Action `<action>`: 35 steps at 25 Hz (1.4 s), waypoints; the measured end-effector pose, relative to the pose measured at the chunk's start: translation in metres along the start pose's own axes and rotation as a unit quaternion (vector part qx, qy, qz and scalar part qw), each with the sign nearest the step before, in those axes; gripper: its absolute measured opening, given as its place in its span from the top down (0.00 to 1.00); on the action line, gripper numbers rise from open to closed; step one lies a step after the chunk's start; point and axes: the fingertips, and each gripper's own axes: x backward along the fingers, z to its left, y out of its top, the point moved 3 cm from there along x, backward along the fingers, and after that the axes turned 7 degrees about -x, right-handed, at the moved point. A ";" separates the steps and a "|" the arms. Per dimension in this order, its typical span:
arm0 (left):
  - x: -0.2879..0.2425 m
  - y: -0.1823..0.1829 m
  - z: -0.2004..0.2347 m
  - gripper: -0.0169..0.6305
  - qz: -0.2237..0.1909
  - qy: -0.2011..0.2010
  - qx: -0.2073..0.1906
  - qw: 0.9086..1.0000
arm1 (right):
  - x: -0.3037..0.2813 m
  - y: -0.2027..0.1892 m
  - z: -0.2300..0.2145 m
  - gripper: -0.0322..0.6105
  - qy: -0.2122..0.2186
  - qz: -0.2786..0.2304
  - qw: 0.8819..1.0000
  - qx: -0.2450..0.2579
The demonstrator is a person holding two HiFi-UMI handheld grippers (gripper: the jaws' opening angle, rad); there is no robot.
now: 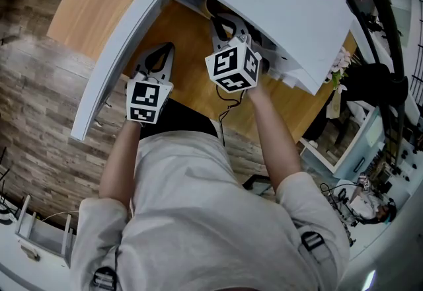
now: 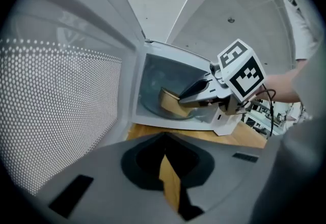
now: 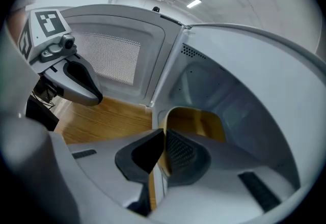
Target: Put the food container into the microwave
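Right hand-held gripper pinched on the near wall of the food container, which is low inside the microwave cavity. Mouth up; long axis seems to run away from the jaws, deeper in, not certain. Left hand-held gripper closed, empty, beside the open door. Risk: the one-wall grip may let the container tip or drag on release.

Left tool closed and empty; right tool clamped, angled downward.
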 end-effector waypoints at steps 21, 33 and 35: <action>0.010 -0.009 0.003 0.96 0.014 -0.005 0.000 1.000 | -0.020 -0.009 -0.017 0.91 -0.040 0.039 0.998 0.009; 0.013 -0.009 0.002 0.96 0.018 -0.009 -0.004 1.000 | -0.021 -0.012 -0.018 0.91 -0.060 0.049 0.997 0.011; 0.013 -0.009 0.002 0.96 0.019 -0.010 -0.005 1.000 | -0.021 -0.013 -0.019 0.90 -0.067 0.052 0.996 0.011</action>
